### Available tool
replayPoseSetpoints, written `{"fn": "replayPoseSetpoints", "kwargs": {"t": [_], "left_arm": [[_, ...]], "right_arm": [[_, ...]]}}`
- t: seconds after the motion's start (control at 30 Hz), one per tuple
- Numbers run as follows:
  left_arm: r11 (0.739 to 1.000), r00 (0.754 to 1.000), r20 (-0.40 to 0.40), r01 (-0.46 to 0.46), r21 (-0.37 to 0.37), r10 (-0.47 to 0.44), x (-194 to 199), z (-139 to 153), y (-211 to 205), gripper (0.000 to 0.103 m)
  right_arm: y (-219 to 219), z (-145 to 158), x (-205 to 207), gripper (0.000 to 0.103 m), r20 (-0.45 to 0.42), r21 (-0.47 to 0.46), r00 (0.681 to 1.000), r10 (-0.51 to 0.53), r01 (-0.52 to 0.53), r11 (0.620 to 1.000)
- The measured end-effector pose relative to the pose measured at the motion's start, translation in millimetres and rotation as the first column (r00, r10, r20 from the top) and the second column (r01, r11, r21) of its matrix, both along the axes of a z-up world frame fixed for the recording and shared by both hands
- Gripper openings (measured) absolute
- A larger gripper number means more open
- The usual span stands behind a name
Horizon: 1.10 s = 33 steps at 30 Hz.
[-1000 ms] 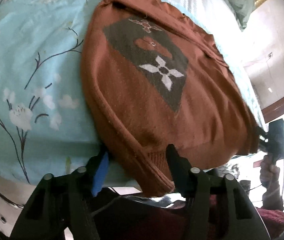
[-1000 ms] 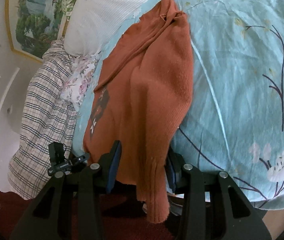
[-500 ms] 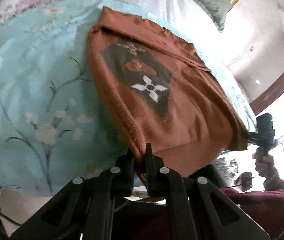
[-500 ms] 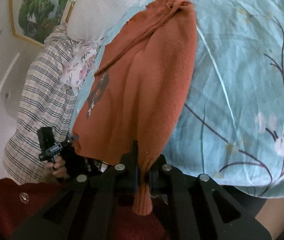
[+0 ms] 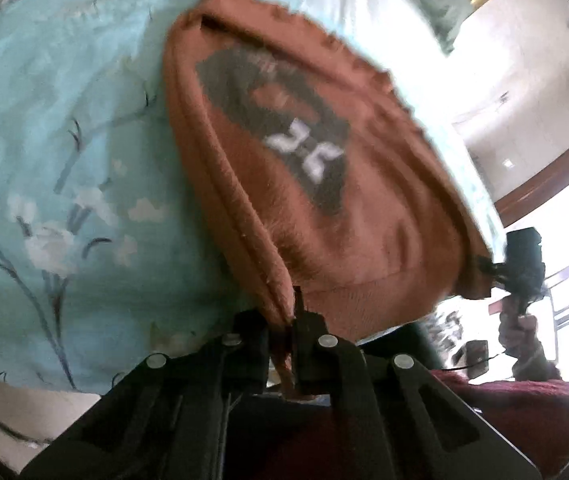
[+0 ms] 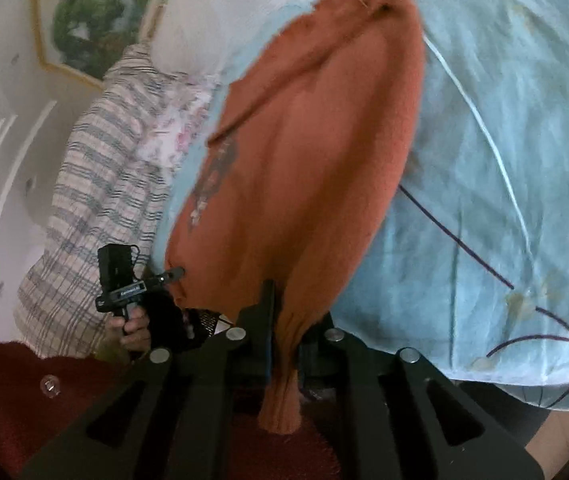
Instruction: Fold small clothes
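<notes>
A small rust-orange knit sweater [image 5: 364,220] with a dark patch and white flower motif lies on the light blue floral bedsheet [image 5: 64,140]. My left gripper [image 5: 284,320] is shut on the sweater's near hem corner and holds it lifted off the sheet. In the right wrist view the sweater [image 6: 316,160] stretches away from me, and my right gripper [image 6: 284,320] is shut on its other hem corner, with a ribbed end hanging below the jaws. Each gripper shows in the other's view: the right one [image 5: 488,268] and the left one [image 6: 176,274], both pinching the hem.
A plaid blanket [image 6: 96,208] and a floral pillow [image 6: 176,136] lie at the bed's left. A white striped pillow [image 5: 364,12] lies at the head. A framed painting [image 6: 96,20] hangs on the wall. Dark red clothing [image 6: 24,392] is below the grippers.
Both grippers closed from open onto the sweater's hem corners and lifted the hem up off the sheet; the views are now blurred by motion.
</notes>
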<state>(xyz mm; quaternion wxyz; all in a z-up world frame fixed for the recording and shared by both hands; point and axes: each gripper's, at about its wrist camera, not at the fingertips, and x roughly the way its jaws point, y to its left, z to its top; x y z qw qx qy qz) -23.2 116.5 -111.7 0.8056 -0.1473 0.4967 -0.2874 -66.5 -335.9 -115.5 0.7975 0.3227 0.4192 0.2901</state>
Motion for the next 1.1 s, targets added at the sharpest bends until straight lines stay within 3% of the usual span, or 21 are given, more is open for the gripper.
{"fn": "replayPoseSetpoints", "kwargs": {"t": [0.07, 0.27, 0.53, 0.67, 0.83, 1.1], "left_arm": [[0.998, 0.998, 0.064, -0.019, -0.066, 0.024, -9.4, 17.8, 15.0, 0.006], [0.978, 0.983, 0.138, -0.094, -0.186, 0.12, -8.3, 49.4, 34.5, 0.005], [0.964, 0.964, 0.242, -0.046, -0.263, 0.112, 27.1, 101.1, 11.3, 0.006], [0.955, 0.946, 0.277, -0.088, -0.282, 0.169, 74.2, 113.3, 0.3, 0.006], [0.937, 0.913, 0.293, -0.198, -0.287, 0.282, 157.5, 124.9, -5.6, 0.006], [0.939, 0.906, 0.271, -0.274, -0.21, 0.325, 273.4, 109.7, -21.5, 0.006]], "right_arm": [[-8.9, 10.4, -5.8, 0.008, 0.044, 0.054, 0.999, -0.001, -0.001, 0.999], [-35.2, 26.0, -6.3, 0.008, 0.09, 0.159, 0.994, -0.064, 0.049, 0.986], [-38.6, 71.5, 35.6, 0.008, 0.183, 0.148, 0.978, -0.098, 0.071, 0.986], [-54.6, 89.0, 85.1, 0.008, 0.216, 0.145, 0.959, -0.185, 0.156, 0.977], [-73.6, 100.8, 167.8, 0.008, 0.208, 0.059, 0.945, -0.251, 0.244, 0.968], [-83.7, 98.4, 282.7, 0.008, 0.165, -0.026, 0.951, -0.263, 0.271, 0.962]]}}
